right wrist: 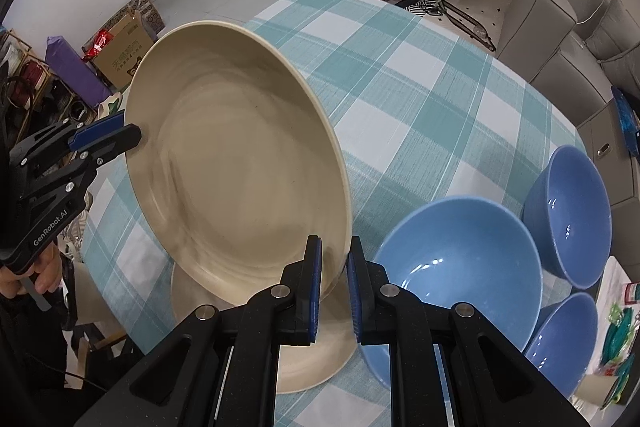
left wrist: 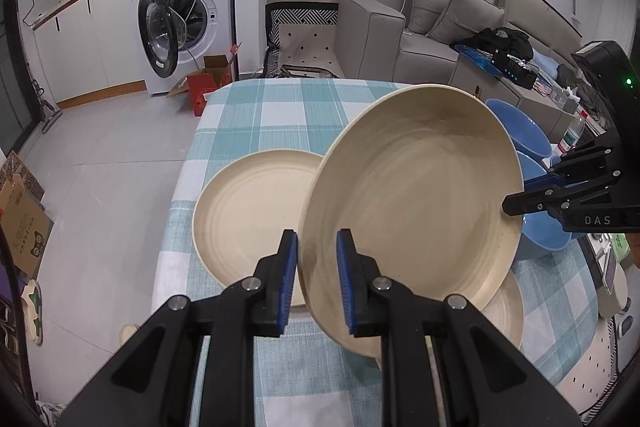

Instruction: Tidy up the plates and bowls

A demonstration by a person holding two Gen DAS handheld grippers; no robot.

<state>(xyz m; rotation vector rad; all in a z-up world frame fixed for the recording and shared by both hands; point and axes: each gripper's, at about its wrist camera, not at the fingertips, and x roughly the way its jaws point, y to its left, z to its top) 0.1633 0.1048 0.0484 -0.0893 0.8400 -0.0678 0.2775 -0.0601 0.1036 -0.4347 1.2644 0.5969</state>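
A beige plate (left wrist: pixel 416 187) (right wrist: pixel 240 155) hangs tilted above the checked table (left wrist: pixel 280 107) (right wrist: pixel 420 87), held at two opposite rims. My left gripper (left wrist: pixel 317 251) (right wrist: pixel 134 139) is shut on one rim. On the opposite rim my right gripper (right wrist: pixel 335 259) (left wrist: pixel 510 205) is shut too. Directly under the lifted plate lies a second beige plate (left wrist: pixel 504 311) (right wrist: pixel 312 359). A third beige plate (left wrist: pixel 248 219) rests flat to its left in the left wrist view. Three blue bowls (right wrist: pixel 460 267) (right wrist: pixel 568 211) (right wrist: pixel 564 335) stand upright to the right of my right gripper.
The table's far half shows only the checked cloth. A grey sofa (left wrist: pixel 400 27) and a washing machine (left wrist: pixel 188 15) with its door open stand beyond it. Cardboard boxes (right wrist: pixel 124 47) sit on the floor. A person's hand (right wrist: pixel 44 275) grips the left tool.
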